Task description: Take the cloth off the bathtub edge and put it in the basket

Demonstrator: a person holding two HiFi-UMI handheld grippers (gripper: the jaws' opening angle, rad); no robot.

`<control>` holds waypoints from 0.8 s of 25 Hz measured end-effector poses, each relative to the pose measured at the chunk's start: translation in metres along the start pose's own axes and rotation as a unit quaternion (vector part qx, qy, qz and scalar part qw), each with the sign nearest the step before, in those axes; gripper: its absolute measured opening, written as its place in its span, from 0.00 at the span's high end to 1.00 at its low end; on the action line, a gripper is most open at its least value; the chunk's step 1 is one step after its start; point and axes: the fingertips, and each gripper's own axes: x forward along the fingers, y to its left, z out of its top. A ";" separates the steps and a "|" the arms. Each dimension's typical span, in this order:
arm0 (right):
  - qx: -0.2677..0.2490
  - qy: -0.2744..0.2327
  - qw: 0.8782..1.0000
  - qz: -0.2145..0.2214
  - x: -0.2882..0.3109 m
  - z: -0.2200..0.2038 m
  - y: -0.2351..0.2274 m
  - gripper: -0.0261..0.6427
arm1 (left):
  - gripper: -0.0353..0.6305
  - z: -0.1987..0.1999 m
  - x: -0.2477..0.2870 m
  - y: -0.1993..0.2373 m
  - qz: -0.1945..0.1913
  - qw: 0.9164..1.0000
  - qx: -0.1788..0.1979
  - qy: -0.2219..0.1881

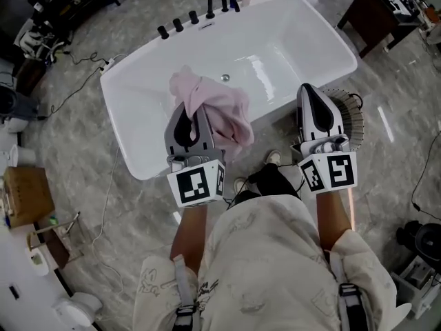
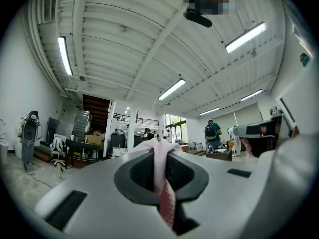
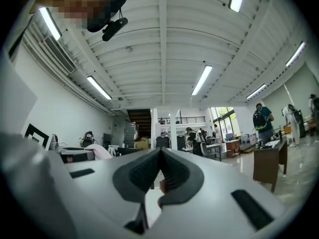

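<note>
A pink cloth [image 1: 215, 107] hangs bunched from my left gripper [image 1: 188, 113], raised above the near side of the white bathtub [image 1: 135, 158]. In the left gripper view a strip of the cloth [image 2: 161, 176] is pinched between the shut jaws of my left gripper [image 2: 160, 156]. My right gripper [image 1: 309, 90] is level with it on the right, its jaws shut with nothing in them [image 3: 160, 158]. Behind that gripper stands the round ribbed basket [image 1: 351, 118], on the floor by the tub's right end and partly hidden. The cloth [image 3: 98, 151] also shows at the left of the right gripper view.
Black taps [image 1: 207, 10] line the tub's far rim. A cardboard box [image 1: 27, 195] and cables lie on the floor at the left, and a dark table [image 1: 375, 9] stands at the top right. A person with a backpack [image 3: 260, 117] stands far across the room.
</note>
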 end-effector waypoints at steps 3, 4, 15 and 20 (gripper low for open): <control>-0.003 0.000 1.000 -0.026 -0.013 0.003 -0.026 0.98 | 0.91 0.009 0.012 -0.019 -0.016 1.000 -0.007 -0.008; -0.002 0.000 0.999 -0.035 -0.018 0.004 -0.034 0.98 | 0.91 0.011 0.015 -0.026 -0.023 1.000 -0.008 -0.010; -0.013 -0.002 0.992 -0.128 -0.061 0.010 -0.140 0.98 | 0.91 0.022 0.065 -0.133 -0.101 0.995 -0.010 -0.022; -0.008 -0.006 0.984 -0.176 -0.089 0.012 -0.204 0.98 | 0.91 0.016 0.092 -0.197 -0.141 0.990 -0.016 -0.019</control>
